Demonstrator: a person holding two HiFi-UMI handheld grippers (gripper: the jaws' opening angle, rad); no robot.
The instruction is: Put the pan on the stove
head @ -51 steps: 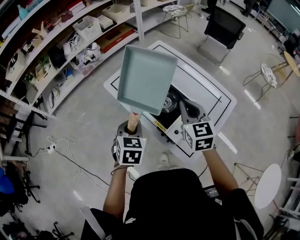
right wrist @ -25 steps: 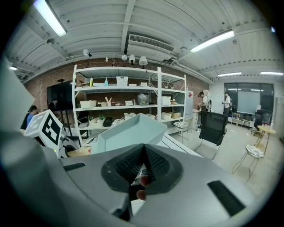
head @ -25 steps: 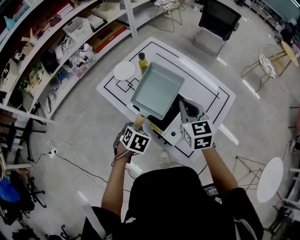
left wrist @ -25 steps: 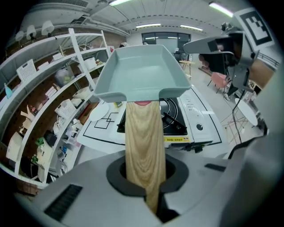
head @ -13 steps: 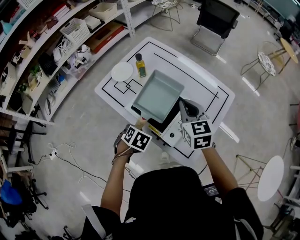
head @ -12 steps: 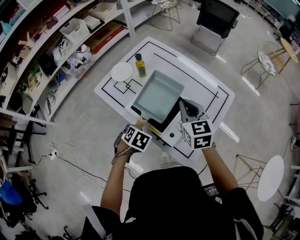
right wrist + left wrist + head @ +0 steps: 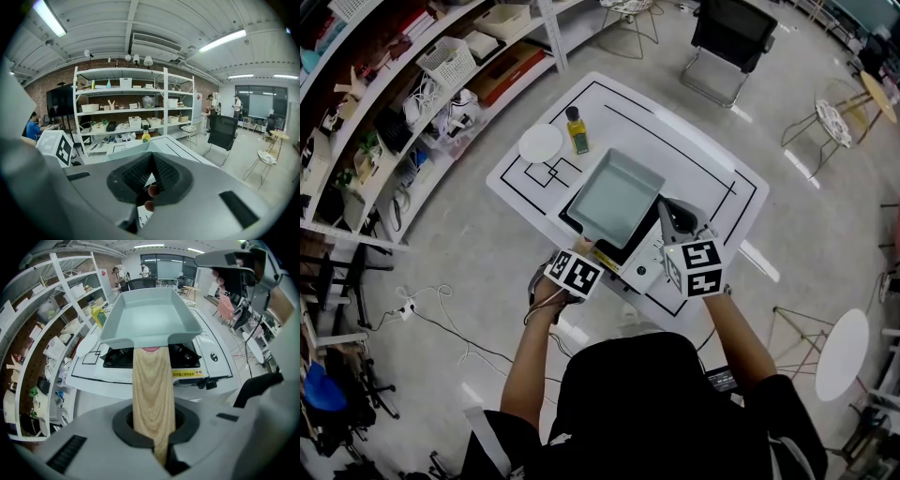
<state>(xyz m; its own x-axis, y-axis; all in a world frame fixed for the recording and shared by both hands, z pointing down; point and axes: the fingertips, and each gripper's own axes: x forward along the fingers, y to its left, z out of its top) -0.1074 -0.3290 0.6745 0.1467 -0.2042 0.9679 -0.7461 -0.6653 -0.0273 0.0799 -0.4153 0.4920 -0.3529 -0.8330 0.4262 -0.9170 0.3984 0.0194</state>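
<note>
Gripping the pale wooden handle tight between its fingers, my left gripper holds the light-blue rectangular pan low over the black stove on the white worktop. Seen from the head view, the pan covers most of the stove, with its handle pointing back toward me. I cannot tell whether its base touches the burner. My right gripper hangs just beside the stove's right edge, its fingers pressed together at the tips with nothing between them. Beyond the pan, a yellow oil bottle stands beside a white plate.
</note>
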